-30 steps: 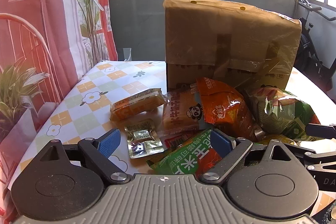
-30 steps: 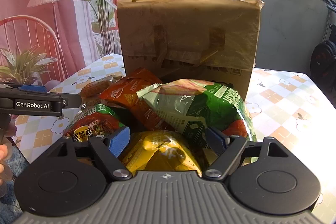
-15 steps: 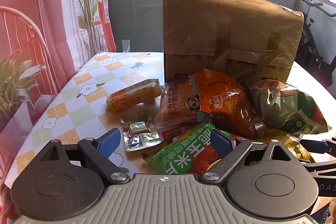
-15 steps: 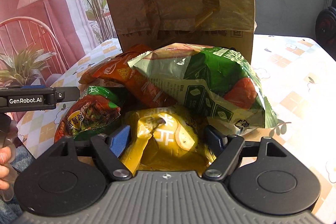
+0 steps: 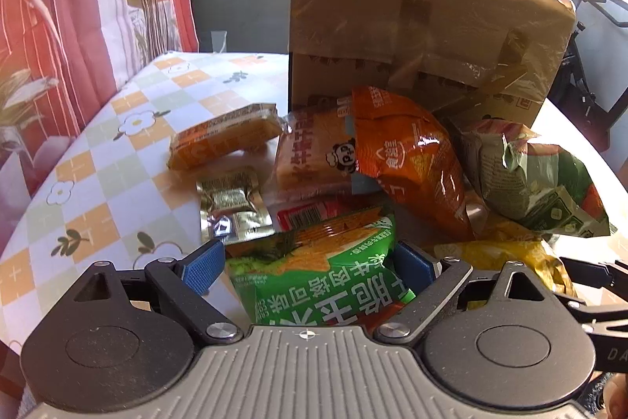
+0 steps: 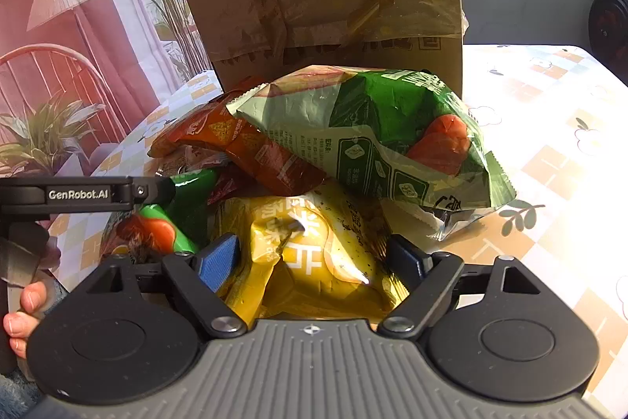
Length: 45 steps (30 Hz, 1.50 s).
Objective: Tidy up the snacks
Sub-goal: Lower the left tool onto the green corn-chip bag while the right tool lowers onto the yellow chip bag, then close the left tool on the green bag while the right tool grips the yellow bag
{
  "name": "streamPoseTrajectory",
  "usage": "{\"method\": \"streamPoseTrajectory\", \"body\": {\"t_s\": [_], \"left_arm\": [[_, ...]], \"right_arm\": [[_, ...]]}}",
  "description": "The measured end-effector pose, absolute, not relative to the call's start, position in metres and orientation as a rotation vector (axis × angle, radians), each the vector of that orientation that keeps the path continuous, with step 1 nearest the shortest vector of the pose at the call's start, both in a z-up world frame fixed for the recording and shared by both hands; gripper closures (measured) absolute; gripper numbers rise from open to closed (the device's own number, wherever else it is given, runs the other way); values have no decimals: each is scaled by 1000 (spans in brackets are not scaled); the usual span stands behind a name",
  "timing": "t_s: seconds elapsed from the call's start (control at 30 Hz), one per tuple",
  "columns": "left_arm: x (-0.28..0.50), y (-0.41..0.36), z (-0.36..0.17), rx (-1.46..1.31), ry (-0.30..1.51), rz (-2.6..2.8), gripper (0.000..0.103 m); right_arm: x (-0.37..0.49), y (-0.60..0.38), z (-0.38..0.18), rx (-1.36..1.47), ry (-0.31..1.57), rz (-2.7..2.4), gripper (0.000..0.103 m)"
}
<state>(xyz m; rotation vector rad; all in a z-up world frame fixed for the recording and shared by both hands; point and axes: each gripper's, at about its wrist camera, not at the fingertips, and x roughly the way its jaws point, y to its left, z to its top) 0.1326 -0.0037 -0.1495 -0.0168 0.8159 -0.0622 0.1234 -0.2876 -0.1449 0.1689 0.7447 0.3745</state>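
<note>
**Two bags lined up, nothing gripped yet**

I have both tools low over the snack pile on the checked tablecloth [image 5: 117,160], in front of the tall brown cardboard box [image 5: 412,38]. My left gripper [image 5: 310,262] stands wide, with the green corn-chip bag [image 5: 314,273] lying between its blue pads; I see a gap on the left pad's side, so I judge nothing is clamped. My right gripper [image 6: 314,258] has just been opening a little and straddles the yellow bag [image 6: 310,254]; the pads sit close against its crinkled sides, though the film does not look squeezed, so I read it as not yet held.

The rest of the heap leans on these two. The orange bag [image 5: 408,160] rests partly over the green one's far end, and the big green-and-white bag [image 6: 376,140] overhangs the yellow one (it looks puffy and light). If I close and lift now, I expect the bags on top to slide, perhaps toward the table's right edge. Slippery film is the other worry: a pinch on an air-filled corner could slip out or burst the bag. The small foil sachet [image 5: 231,203] and the wrapped cake [image 5: 223,140] lie apart to the left, safe from any tumble.
</note>
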Motion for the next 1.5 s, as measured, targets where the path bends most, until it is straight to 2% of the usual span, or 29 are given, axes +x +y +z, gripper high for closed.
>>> {"method": "streamPoseTrajectory", "body": {"t_s": [0.27,0.43,0.57,0.6,0.67,0.93,1.17,1.5], "left_arm": [[128,20,-160,-113,874,-82,3],[128,13,-165,-63,901,-111,0],[134,5,-184,17,1006,-76,1],[135,7,-188,9,1026,-71,7],[135,10,-189,1,1017,-70,9],[122,10,-166,16,881,-103,20],[122,13,-154,13,826,-18,21],[117,32,-136,-55,779,78,21]], "right_arm": [[125,-289,-148,186,771,363,11],[127,-292,-151,202,785,357,6],[129,-294,-154,213,789,356,3],[130,-294,-154,216,786,357,3],[132,-293,-156,221,781,361,1],[137,-293,-162,260,790,397,2],[131,-284,-155,229,767,464,13],[121,-271,-144,170,717,540,14]]}}
